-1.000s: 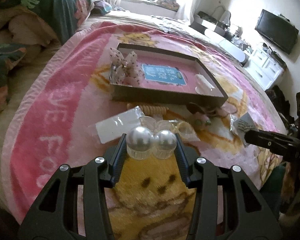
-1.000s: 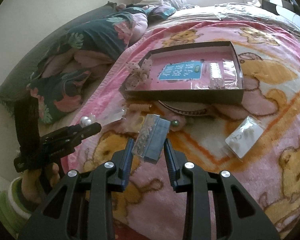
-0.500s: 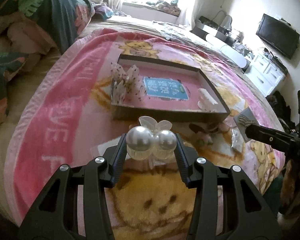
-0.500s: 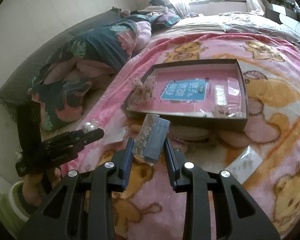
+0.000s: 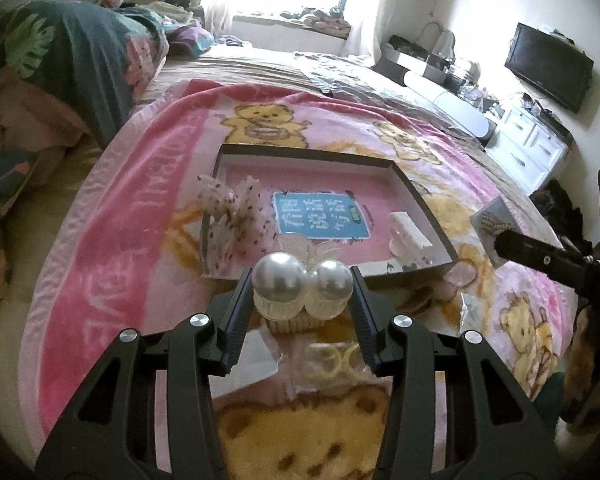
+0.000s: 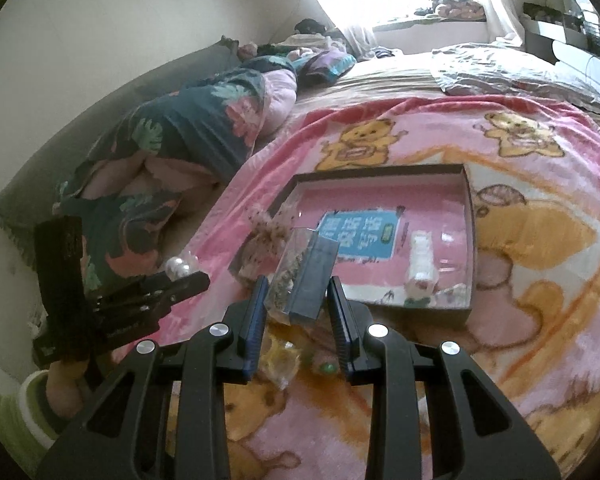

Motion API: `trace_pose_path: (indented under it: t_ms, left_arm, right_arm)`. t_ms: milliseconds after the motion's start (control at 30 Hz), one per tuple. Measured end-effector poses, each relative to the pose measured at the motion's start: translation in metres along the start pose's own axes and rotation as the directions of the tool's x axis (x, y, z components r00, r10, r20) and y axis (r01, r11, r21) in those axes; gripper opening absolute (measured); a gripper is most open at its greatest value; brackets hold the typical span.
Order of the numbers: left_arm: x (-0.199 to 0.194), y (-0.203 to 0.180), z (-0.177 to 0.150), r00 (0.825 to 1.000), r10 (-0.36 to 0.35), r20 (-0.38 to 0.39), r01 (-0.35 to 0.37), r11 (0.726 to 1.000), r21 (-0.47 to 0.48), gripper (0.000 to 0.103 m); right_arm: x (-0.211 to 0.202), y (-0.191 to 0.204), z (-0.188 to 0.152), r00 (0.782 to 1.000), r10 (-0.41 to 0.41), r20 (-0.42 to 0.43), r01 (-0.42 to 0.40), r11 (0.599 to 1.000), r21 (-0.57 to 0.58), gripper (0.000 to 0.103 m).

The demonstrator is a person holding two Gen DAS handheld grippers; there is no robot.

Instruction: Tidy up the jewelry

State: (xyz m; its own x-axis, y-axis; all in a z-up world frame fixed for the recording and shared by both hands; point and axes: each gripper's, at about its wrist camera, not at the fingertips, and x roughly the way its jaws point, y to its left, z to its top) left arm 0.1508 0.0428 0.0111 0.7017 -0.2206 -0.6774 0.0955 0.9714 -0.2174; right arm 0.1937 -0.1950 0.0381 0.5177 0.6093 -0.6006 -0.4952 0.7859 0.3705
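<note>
Pearl hair clip (image 5: 302,284) clamped between the fingers of the left gripper (image 5: 298,300): two round pearls on clear ribbed bases, a clear bow-shaped part poking up behind them, lower part of the clip hidden between the pads. Held above the near edge of the shallow dark-rimmed box (image 5: 424,204) lying on the pink teddy-bear blanket (image 5: 112,240) on the bed.

Inside the box, pink lining and a blue printed card (image 5: 320,220) in the middle, lettering too blurred to read; dotted gauze bow (image 5: 236,216) at the left end, leaning over the rim; white clip-like piece (image 5: 408,234) at the right end, shape hard to make out.

On the blanket under and just beyond the left gripper, clear packets (image 5: 332,364) with pale rings inside, partly covered by the fingers; more small pink and beige pieces near the box's right near corner, too blurred to name.

Right gripper (image 6: 298,304) closed on a clear flat packet (image 6: 300,272) with a dark card and a glittery mass within, contents unclear; packet tilted, upper end over the box's left near corner in the right wrist view. Same packet seen at the right edge of the left wrist view, jutting from the dark finger, rest of that gripper cut off by the frame.

Floral quilt (image 6: 188,128) bunched far left along the wall; television (image 5: 548,66) on the far right wall.
</note>
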Motion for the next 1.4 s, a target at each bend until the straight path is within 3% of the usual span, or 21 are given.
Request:
trace_pose_path:
  t_ms: [767,1400]
  left_arm:
    - [0.08,-0.018,0.034,0.996,0.005,-0.088,0.002,0.997,0.073,0.038]
    - [0.13,-0.008,0.025,0.981,0.012,-0.191,-0.001,0.998,0.06,0.038]
  right_arm:
    - [0.037,-0.046,0.037,0.999,-0.031,-0.012,0.031,1.0,0.006,0.029]
    - [0.102,-0.059,0.042,0.99,-0.049,-0.135,0.042,0.998,-0.051,0.028]
